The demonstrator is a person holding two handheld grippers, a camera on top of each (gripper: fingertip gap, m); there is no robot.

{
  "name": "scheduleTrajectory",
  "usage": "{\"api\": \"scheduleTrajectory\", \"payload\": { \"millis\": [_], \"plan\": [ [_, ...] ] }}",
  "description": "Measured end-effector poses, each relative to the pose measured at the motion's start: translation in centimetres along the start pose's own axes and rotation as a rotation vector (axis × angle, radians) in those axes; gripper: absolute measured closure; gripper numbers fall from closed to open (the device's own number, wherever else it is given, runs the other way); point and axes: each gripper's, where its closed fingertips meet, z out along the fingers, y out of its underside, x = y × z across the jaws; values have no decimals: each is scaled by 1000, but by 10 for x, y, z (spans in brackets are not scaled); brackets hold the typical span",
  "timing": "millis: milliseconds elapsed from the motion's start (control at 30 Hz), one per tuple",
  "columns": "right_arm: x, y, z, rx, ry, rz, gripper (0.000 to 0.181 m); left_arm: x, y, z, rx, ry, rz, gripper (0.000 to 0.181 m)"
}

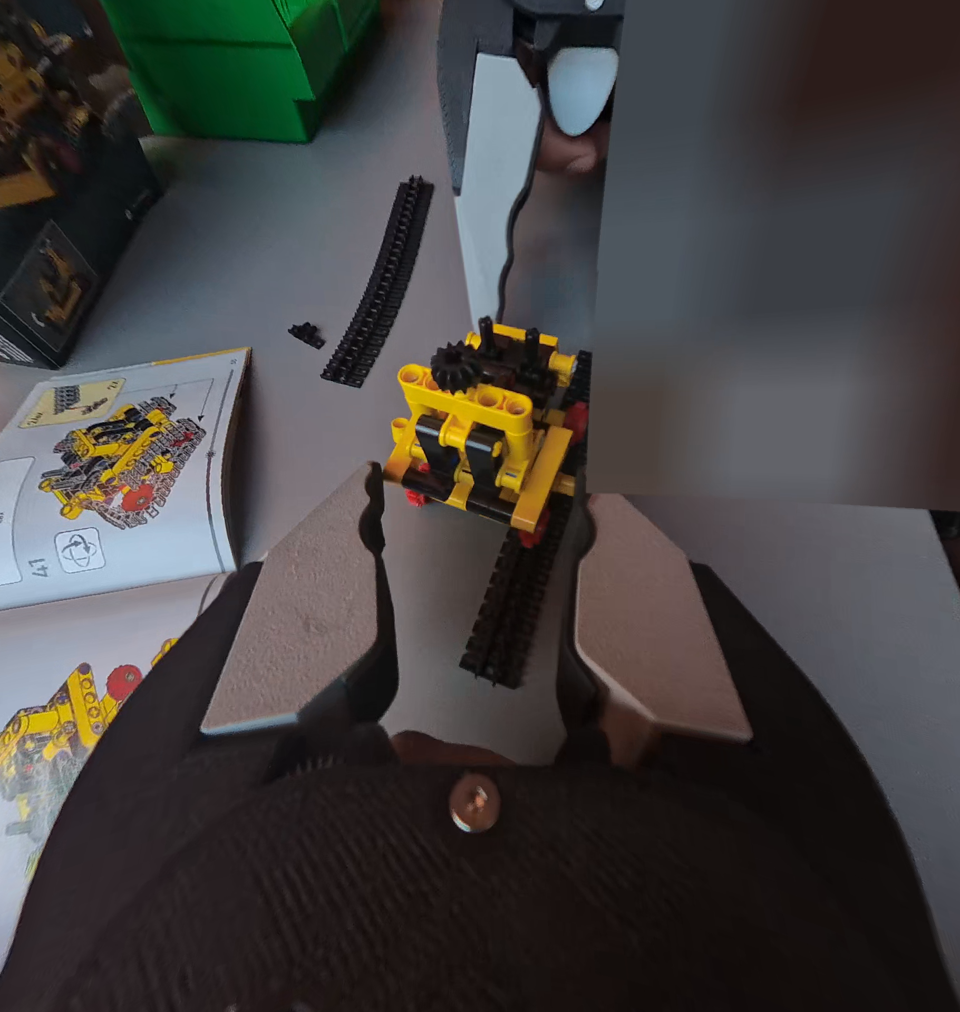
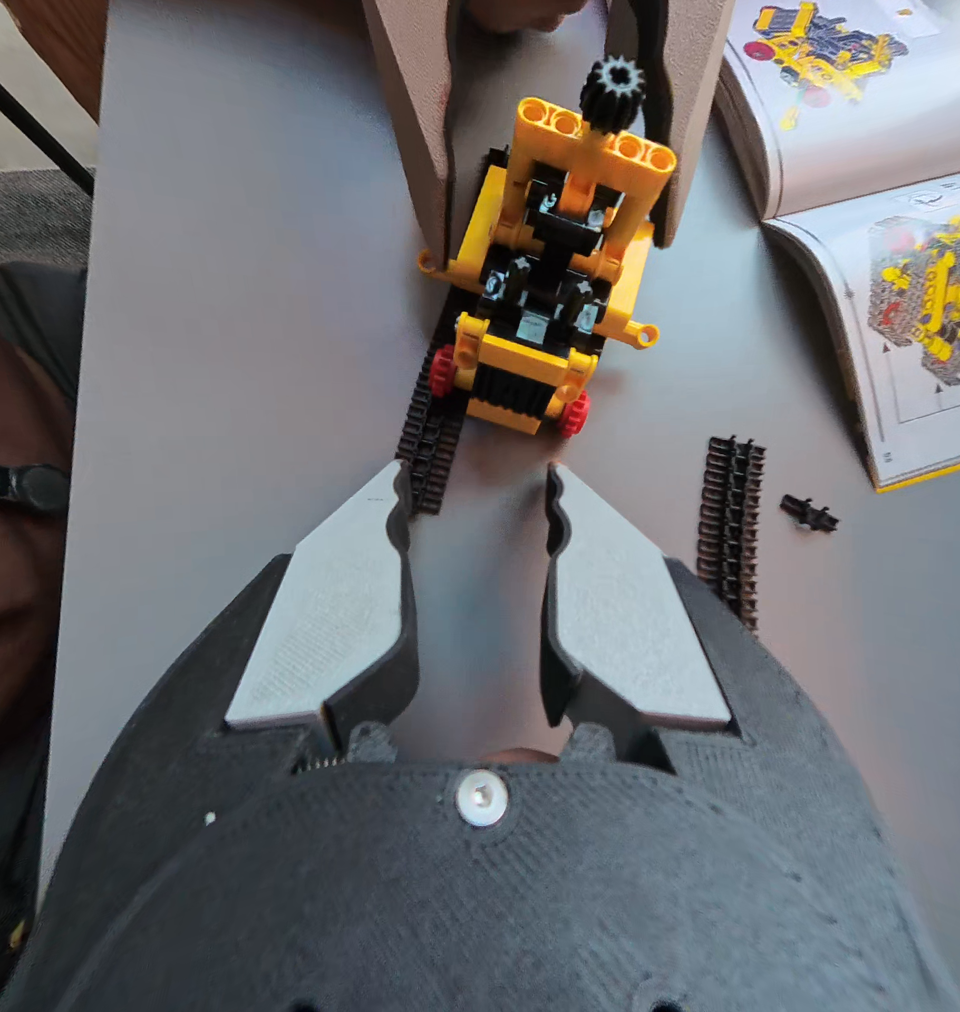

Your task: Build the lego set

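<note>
You have the grey bench [image 1: 280,230] under everything, a green box [image 1: 236,65] standing at its far edge, and beyond the bench's side edge a grey carpet [image 2: 23,202] crossed by a thin black cable [image 2: 28,123].

One yellow model [image 2: 543,285], two track strips [image 1: 381,285], one loose link [image 1: 306,334], perhaps one booklet [image 1: 116,471].

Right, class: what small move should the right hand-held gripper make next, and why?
Probably the right hand-held gripper should close on the free end of the black track beside its fingertip: it lies flat under the model, not yet around the red wheels. The left hand-held gripper flanks the model.
</note>
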Motion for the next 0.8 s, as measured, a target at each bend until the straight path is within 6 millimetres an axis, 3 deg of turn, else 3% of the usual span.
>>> {"api": "scheduleTrajectory", "payload": {
  "millis": [300, 433, 500, 800],
  "plan": [
    [-12, -6, -3, 27, -32, -18, 137, 1, 1, -2, -3, 1, 9, 122],
    [-18, -2, 4, 0, -43, -45, 149, 1, 2, -3, -5, 7, 15, 122],
    [-21, -1, 4, -3, -47, -79, 163, 1, 3, -4, -5, 10, 16, 122],
    [-15, 6, -1, -27, -42, -80, 164, -1, 6, -7, -17, 3, 17, 124]
  ]
}}
